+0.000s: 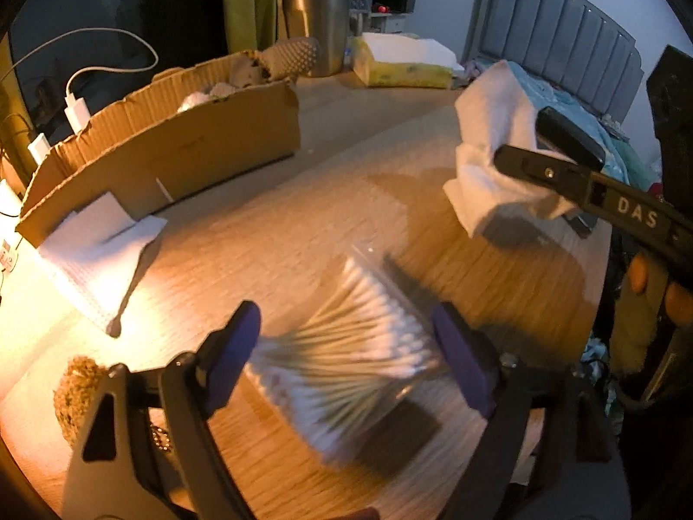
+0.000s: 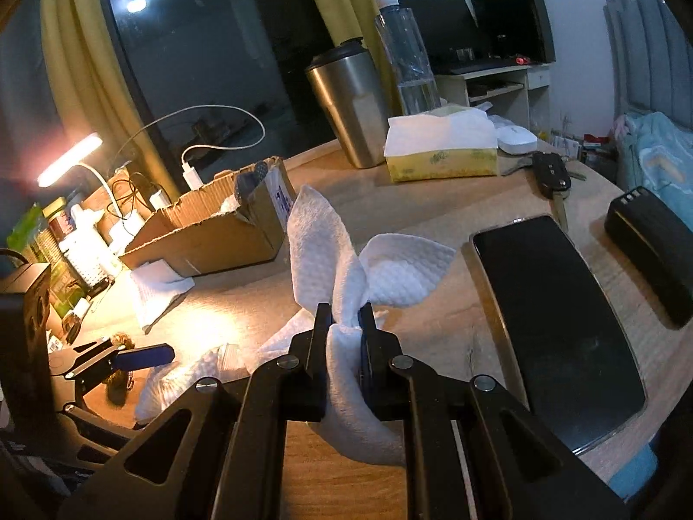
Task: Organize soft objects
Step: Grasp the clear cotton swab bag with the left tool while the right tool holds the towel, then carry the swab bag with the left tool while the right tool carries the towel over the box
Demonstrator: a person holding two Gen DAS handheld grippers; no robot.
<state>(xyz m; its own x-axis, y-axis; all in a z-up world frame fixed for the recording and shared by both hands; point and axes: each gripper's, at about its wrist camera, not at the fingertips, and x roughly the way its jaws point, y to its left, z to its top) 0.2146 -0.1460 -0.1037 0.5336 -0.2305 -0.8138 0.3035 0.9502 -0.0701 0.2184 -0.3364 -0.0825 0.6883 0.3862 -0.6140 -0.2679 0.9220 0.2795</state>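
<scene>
While the right tool [image 2: 342,318] stays out of it, clamped on a white tissue [image 2: 346,268], the cotton-swab pack [image 1: 346,346] lies on the table [image 1: 303,199] between the left tool [image 1: 346,346]'s spread fingers, unpinched, sticks running 7-to-1 o'clock, cardboard box [image 1: 173,147] at 10 o'clock.

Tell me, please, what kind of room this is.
Probably a bedroom with a desk: a padded headboard with bedding beside the wooden table, a lit desk lamp, and a computer desk behind.
</scene>
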